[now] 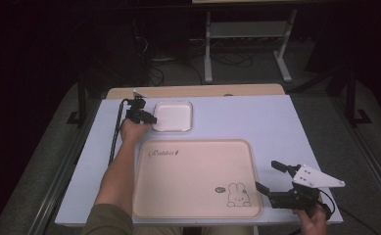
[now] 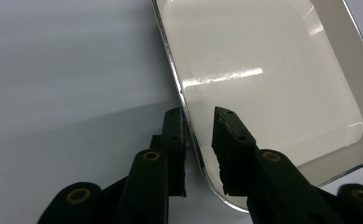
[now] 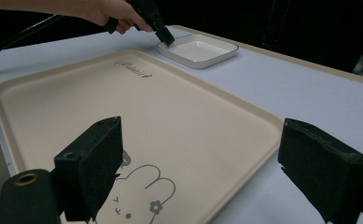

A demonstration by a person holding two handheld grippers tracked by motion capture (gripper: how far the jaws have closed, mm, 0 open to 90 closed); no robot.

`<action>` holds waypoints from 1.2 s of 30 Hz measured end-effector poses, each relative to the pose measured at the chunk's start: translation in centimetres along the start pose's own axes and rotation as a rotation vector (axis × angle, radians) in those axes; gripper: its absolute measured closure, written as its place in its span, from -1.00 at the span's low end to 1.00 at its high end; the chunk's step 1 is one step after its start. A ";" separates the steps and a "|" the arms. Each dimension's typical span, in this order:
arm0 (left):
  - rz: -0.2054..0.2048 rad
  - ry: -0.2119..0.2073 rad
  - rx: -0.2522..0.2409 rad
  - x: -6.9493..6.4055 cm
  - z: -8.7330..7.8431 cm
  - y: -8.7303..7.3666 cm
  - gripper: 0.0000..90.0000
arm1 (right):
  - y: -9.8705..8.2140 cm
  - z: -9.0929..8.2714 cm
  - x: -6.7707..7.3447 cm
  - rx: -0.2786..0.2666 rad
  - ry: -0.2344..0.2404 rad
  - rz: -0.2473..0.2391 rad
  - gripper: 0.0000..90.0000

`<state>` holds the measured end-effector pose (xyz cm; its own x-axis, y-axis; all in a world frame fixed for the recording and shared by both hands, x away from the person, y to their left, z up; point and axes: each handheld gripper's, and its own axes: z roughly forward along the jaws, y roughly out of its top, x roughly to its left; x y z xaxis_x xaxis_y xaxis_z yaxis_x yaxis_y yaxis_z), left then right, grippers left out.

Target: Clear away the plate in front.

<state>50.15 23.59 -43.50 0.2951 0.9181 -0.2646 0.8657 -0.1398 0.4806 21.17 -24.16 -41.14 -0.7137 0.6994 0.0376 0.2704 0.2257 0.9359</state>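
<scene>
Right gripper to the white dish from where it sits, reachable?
Probably yes. The right gripper sits open at the big tray's near right corner; the flat tray between holds nothing. But the left gripper already straddles the white dish's near-left rim, so take the right edge.

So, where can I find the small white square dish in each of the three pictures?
High view: the white square dish lies upper centre-left, beyond the tray, the left gripper at its left rim.
Left gripper view: it covers the upper right; the jaws straddle its near rim.
Right gripper view: top centre, beyond the tray.
Shared landmark: the beige rabbit tray, also in the right gripper view.
</scene>
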 end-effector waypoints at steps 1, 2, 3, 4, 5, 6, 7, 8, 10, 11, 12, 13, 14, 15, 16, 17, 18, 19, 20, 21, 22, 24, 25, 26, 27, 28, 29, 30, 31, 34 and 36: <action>-0.007 0.000 0.008 0.1 0.1 0.0 0.69 | 0.0 0.0 0.0 -0.001 0.000 0.004 -0.71; -0.012 0.000 0.014 0.1 0.2 -0.1 0.74 | 0.0 0.0 -0.1 -0.003 0.000 0.007 -0.71; -0.019 -0.009 0.020 0.2 0.3 -0.1 0.77 | 0.0 -0.1 -0.1 -0.003 -0.001 0.008 -0.71; -0.032 -0.014 0.015 0.3 0.3 -0.2 0.77 | 0.0 -0.1 -0.1 -0.003 -0.002 0.009 -0.71; -0.035 -0.016 0.014 0.4 0.3 -0.2 0.80 | 0.0 -0.1 -0.1 -0.003 -0.001 0.007 -0.71; -0.048 -0.022 0.010 0.5 0.3 -0.2 0.81 | 0.0 -0.1 -0.1 -0.003 0.000 0.007 -0.71; -0.061 -0.030 0.008 0.6 0.3 -0.2 0.82 | 0.0 -0.1 -0.1 -0.004 0.000 0.006 -0.71; -0.069 -0.035 0.009 0.7 0.3 -0.3 0.84 | 0.0 -0.1 -0.1 -0.004 0.001 0.007 -0.71; -0.087 -0.044 0.003 0.8 0.3 -0.4 0.85 | -0.1 -0.1 -0.1 -0.003 0.004 0.005 -0.71; -0.094 -0.045 -0.004 0.9 0.3 -0.5 0.86 | -0.1 0.0 -0.1 -0.002 0.004 0.005 -0.71; -0.105 -0.049 -0.011 0.9 0.3 -0.5 0.89 | -0.1 0.0 -0.1 -0.002 0.005 0.006 -0.71; -0.118 -0.056 -0.020 1.0 0.3 -0.6 0.91 | -0.1 0.0 -0.1 -0.003 0.006 0.007 -0.71; -0.133 -0.067 -0.030 1.1 0.3 -0.7 0.94 | -0.1 0.0 -0.1 -0.003 0.007 0.006 -0.71; -0.144 -0.074 -0.037 1.2 0.3 -0.8 0.96 | -0.1 -0.1 -0.1 -0.004 0.006 0.006 -0.71; -0.158 -0.081 -0.045 1.3 0.4 -0.9 0.97 | -0.1 -0.1 -0.1 -0.005 0.006 0.006 -0.71; -0.162 -0.083 -0.048 1.3 0.4 -1.0 0.97 | -0.1 -0.1 -0.1 -0.006 0.006 0.008 -0.71; -0.166 -0.086 -0.050 1.3 0.4 -1.0 0.97 | -0.1 -0.1 -0.1 -0.008 0.006 0.011 -0.71; -0.171 -0.089 -0.053 1.4 0.4 -1.0 0.97 | -0.1 -0.1 -0.1 -0.008 0.006 0.011 -0.71; -0.181 -0.093 -0.061 1.4 0.4 -1.1 0.97 | -0.1 -0.1 -0.2 -0.008 0.007 0.011 -0.71; -0.192 -0.096 -0.063 1.4 0.4 -1.2 0.98 | -0.1 -0.1 -0.2 -0.006 0.008 0.012 -0.71; -0.199 -0.099 -0.069 1.5 0.4 -1.2 0.98 | -0.1 -0.1 -0.2 -0.006 0.007 0.012 -0.71; -0.211 -0.104 -0.073 1.6 0.4 -1.4 0.98 | -0.1 -0.1 -0.2 -0.008 0.006 0.012 -0.71; -0.222 -0.107 -0.076 1.7 0.4 -1.4 0.98 | -0.1 -0.1 -0.2 -0.008 0.006 0.014 -0.71; -0.229 -0.107 -0.080 1.7 0.3 -1.5 0.98 | -0.1 -0.1 -0.2 -0.008 0.005 0.016 -0.71; -0.229 -0.107 -0.082 1.8 0.3 -1.5 0.98 | -0.1 -0.2 -0.2 -0.010 0.004 0.015 -0.71; -0.237 -0.110 -0.083 1.9 0.3 -1.6 0.98 | -0.1 -0.2 -0.2 -0.011 0.003 0.016 -0.71; -0.247 -0.116 -0.088 2.0 0.3 -1.7 0.98 | -0.1 -0.2 -0.2 -0.011 0.003 0.017 -0.71; -0.261 -0.123 -0.096 2.2 0.2 -1.7 0.98 | -0.1 -0.2 -0.2 -0.012 0.002 0.018 -0.71; -0.268 -0.123 -0.101 2.2 0.2 -1.8 0.98 | -0.1 -0.2 -0.3 -0.013 0.001 0.018 -0.71; -0.273 -0.124 -0.106 2.4 0.0 -1.9 0.98 | -0.2 -0.2 -0.3 -0.013 -0.001 0.021 -0.71; -0.275 -0.128 -0.109 2.6 -0.3 -1.9 0.98 | -0.2 -0.2 -0.3 -0.013 -0.001 0.023 -0.71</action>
<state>49.17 26.30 -44.81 0.1107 0.8608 -0.4967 0.8739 0.1537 0.4612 21.19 -24.55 -41.23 -0.7064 0.7053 0.0587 0.2782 0.2004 0.9394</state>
